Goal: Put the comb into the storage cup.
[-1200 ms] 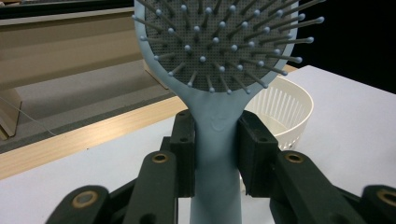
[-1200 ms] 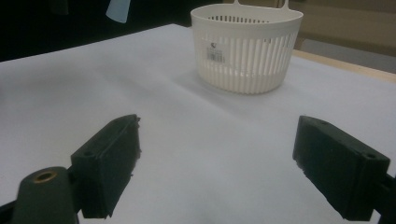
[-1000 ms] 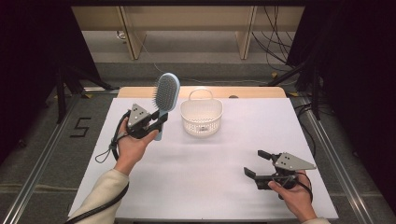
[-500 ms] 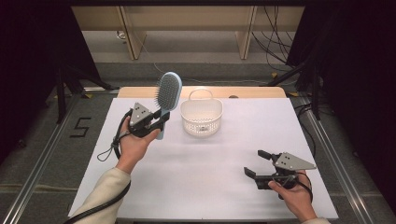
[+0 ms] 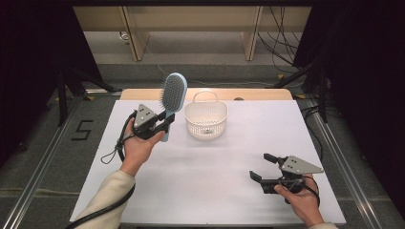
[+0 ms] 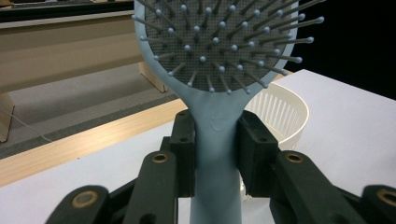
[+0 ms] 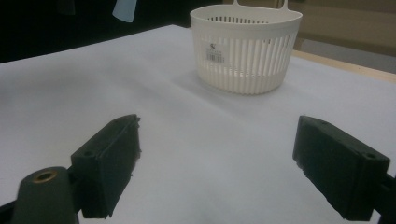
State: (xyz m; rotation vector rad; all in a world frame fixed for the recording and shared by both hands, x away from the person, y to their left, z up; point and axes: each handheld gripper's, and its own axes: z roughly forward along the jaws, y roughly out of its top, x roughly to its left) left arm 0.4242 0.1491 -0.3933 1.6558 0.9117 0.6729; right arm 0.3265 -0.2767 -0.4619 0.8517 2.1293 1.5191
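Note:
A pale blue hairbrush (image 5: 171, 98) stands upright above the table's left half, bristled head up. My left gripper (image 5: 163, 122) is shut on its handle (image 6: 215, 154); in the left gripper view both black pads press the handle just below the head (image 6: 219, 42). A white slatted basket (image 5: 206, 119) with a loop handle sits on the white table just right of the brush, and it looks empty. My right gripper (image 5: 263, 167) rests low near the front right of the table, open, with nothing between its pads (image 7: 109, 163). It points toward the basket (image 7: 246, 46).
The white table top (image 5: 219, 176) has a wooden strip along its far edge (image 5: 258, 94). Metal rails run along both sides of the table. Cables lie on the floor at the back right. A cable hangs from the left gripper over the table's left part.

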